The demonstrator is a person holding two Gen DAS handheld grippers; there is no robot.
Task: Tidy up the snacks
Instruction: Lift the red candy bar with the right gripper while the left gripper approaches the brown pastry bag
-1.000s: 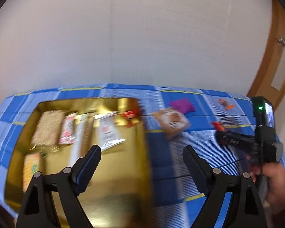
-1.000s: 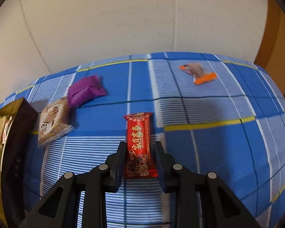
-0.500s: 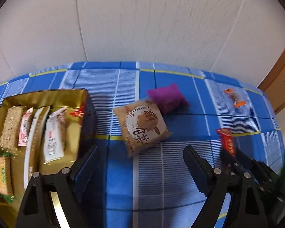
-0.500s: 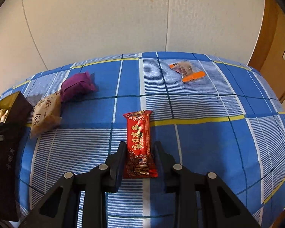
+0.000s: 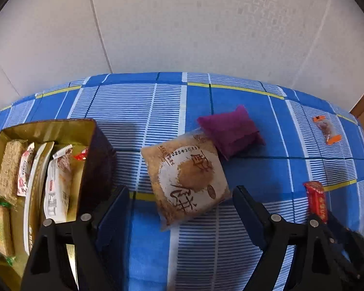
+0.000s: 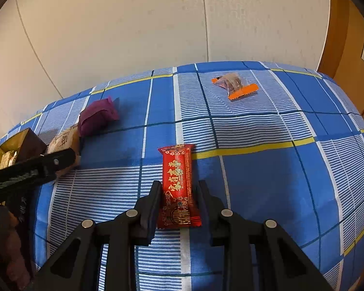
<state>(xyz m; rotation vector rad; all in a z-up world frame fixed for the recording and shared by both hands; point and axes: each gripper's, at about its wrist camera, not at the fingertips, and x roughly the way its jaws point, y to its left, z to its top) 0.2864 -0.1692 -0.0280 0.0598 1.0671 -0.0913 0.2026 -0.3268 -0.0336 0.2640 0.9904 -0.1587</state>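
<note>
Right gripper [image 6: 178, 194] pinches the red bar [image 6: 178, 186]; left gripper [image 5: 180, 208] hangs spread wide.
The bar lies flat on the checked counter [image 6: 267, 181], fingers closed against its long sides. The left gripper points forward, low over the tan packet [image 5: 185, 180], beside the gold box [image 5: 48, 127] of snacks; nothing held.

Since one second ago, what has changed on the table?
The left tongs, open, swung from above the gold box to the brown pastry packet. The right tongs stay shut on the red snack bar; the other snacks did not move.
</note>
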